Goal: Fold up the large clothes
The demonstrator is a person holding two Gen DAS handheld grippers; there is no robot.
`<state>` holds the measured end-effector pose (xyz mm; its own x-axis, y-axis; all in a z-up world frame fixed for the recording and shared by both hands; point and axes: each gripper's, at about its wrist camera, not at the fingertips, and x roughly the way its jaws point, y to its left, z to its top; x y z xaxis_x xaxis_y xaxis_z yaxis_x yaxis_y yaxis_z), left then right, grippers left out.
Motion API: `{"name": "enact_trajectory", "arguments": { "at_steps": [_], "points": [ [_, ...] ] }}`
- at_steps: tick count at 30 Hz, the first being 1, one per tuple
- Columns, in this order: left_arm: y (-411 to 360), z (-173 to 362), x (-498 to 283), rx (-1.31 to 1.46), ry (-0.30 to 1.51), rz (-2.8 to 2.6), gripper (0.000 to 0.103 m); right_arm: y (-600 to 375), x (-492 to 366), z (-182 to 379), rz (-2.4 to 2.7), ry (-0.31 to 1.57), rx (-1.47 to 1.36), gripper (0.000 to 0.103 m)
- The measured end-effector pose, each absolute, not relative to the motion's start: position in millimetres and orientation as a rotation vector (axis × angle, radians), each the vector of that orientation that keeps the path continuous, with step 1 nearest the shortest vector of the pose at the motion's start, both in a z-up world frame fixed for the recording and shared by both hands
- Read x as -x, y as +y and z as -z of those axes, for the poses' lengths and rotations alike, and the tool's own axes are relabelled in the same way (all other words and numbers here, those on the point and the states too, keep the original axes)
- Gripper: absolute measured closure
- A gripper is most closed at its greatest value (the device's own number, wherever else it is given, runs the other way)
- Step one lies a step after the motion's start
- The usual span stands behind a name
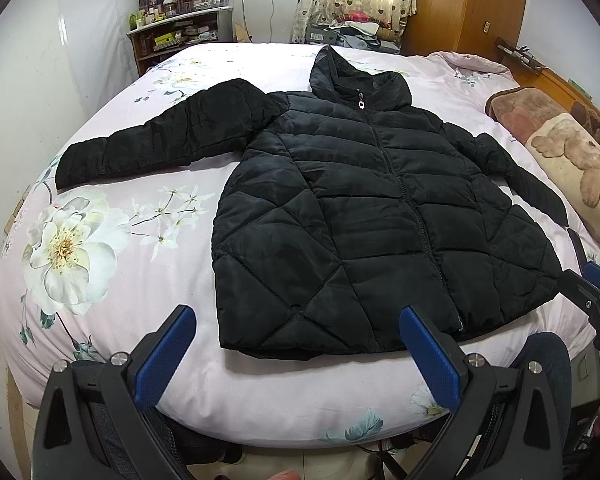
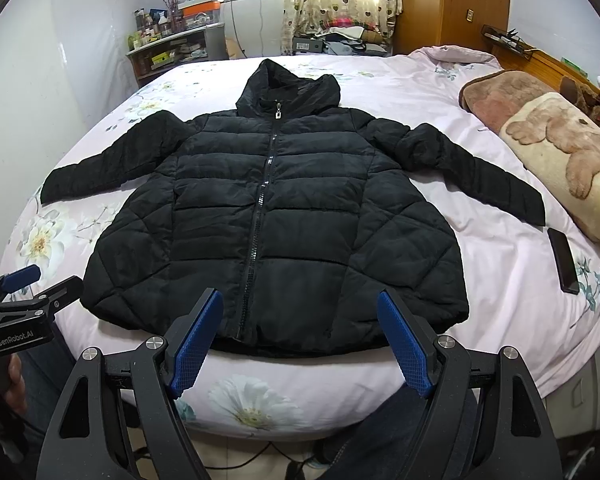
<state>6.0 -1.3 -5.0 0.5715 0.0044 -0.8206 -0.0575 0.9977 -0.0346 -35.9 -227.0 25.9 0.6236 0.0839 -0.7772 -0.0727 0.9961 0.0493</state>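
Observation:
A black quilted hooded jacket [image 1: 360, 208] lies flat and zipped on the pink floral bed [image 1: 148, 264], hood far, both sleeves spread out; it also shows in the right wrist view [image 2: 276, 216]. My left gripper [image 1: 298, 314] is open and empty, above the bed's near edge in front of the jacket's hem. My right gripper [image 2: 300, 298] is open and empty, also just short of the hem. The right gripper shows at the right edge of the left wrist view [image 1: 596, 280]. The left gripper shows at the left edge of the right wrist view [image 2: 32, 280].
A dark phone [image 2: 564, 260] lies on the bed right of the jacket, near the right cuff. A folded teddy-bear blanket [image 2: 564, 160] lies along the right side. Shelves [image 1: 176, 36], a curtain and a wooden wardrobe [image 1: 464, 4] stand beyond the bed.

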Motion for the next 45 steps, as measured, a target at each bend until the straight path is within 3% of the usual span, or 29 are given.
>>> {"name": "enact_trajectory", "arguments": {
  "at_steps": [45],
  "points": [
    [19.0,27.0,-31.3,0.073,0.999,-0.049,0.000,-221.1,6.7,-13.8,-0.126,0.918,-0.031,0.024]
  ]
}}
